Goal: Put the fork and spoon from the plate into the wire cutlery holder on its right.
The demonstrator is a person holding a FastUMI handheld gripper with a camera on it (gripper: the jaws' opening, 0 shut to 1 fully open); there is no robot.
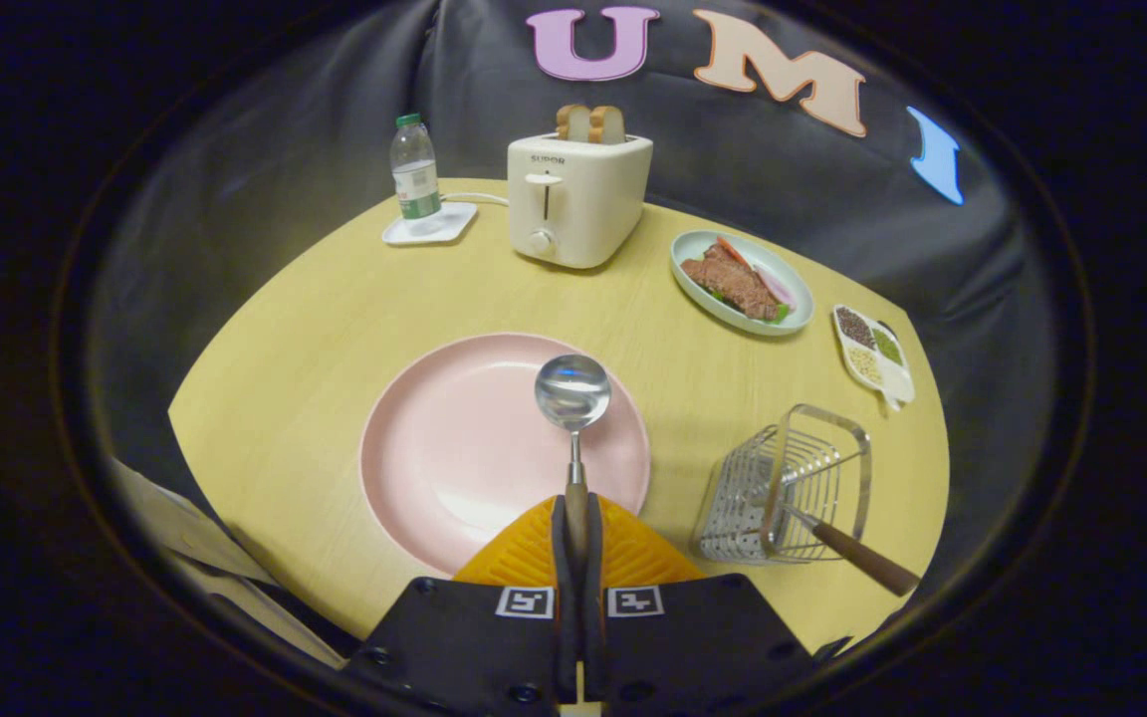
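My claw (pixel 576 528) was clamped on the spoon (pixel 573 413), both fingers pressed against its wooden handle; the round steel bowl stood out ahead of them over the pink plate (pixel 454 448), mirror-bright. The fork (pixel 857 558) already sat in the wire cutlery holder (pixel 783 488) right of the plate, its brown handle leaning out toward me. Beyond: a toaster (pixel 573 199) with two bread slices up, a water bottle (pixel 414 169) on a white coaster, a dish of meat (pixel 743 282), a divided tray of seeds (pixel 872 354). Bare tabletop lay between plate and holder.
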